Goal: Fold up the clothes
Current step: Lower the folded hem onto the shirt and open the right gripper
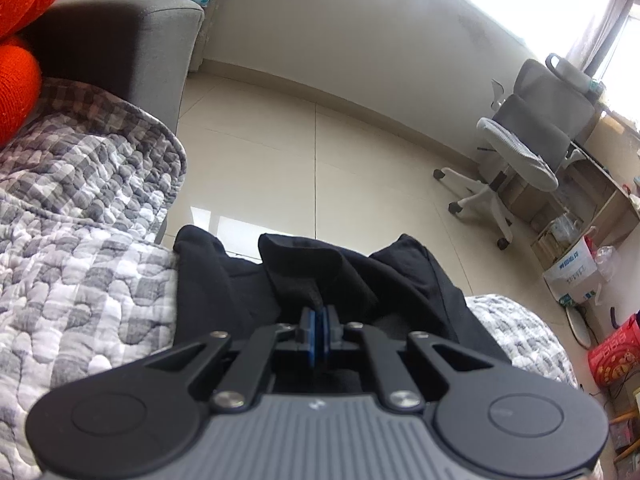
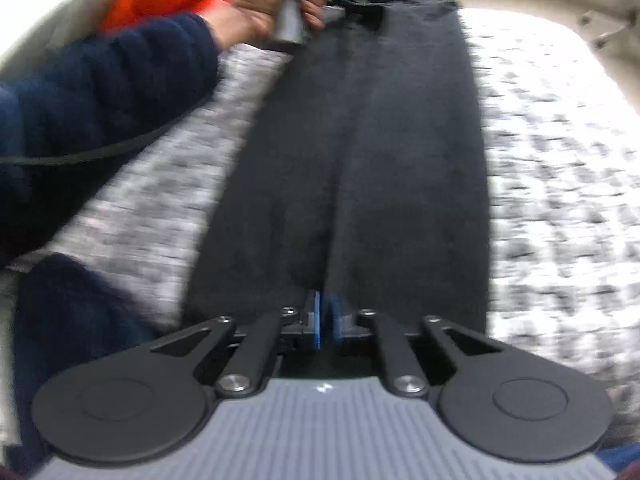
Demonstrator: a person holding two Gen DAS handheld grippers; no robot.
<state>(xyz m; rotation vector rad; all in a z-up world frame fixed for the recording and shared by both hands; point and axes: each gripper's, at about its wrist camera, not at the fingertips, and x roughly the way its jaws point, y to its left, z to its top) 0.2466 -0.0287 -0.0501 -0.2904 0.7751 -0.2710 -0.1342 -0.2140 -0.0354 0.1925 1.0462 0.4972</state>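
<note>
One black garment (image 2: 352,152) lies flat on the checked quilt (image 2: 560,168), long axis running 6 to 12 o'clock; left gripper (image 1: 319,320) clamps its far end, right gripper (image 2: 326,312) stands slightly parted at its near end.

So by my count there's one dark grey pair of trousers (image 2: 360,140) laid out flat with two legs side by side, on one grey-and-white checked quilted cover (image 1: 80,280). There are two black two-finger grippers, the left gripper (image 1: 319,322) and the right gripper (image 2: 325,316), plus one hand (image 2: 256,8) in one navy ribbed sleeve (image 2: 100,92). Around that: one grey fabric armchair (image 1: 128,48), one grey mesh office chair (image 1: 532,148) and one red box (image 1: 616,356); the orange knit stuff (image 1: 24,20) is too cropped to count.
</note>
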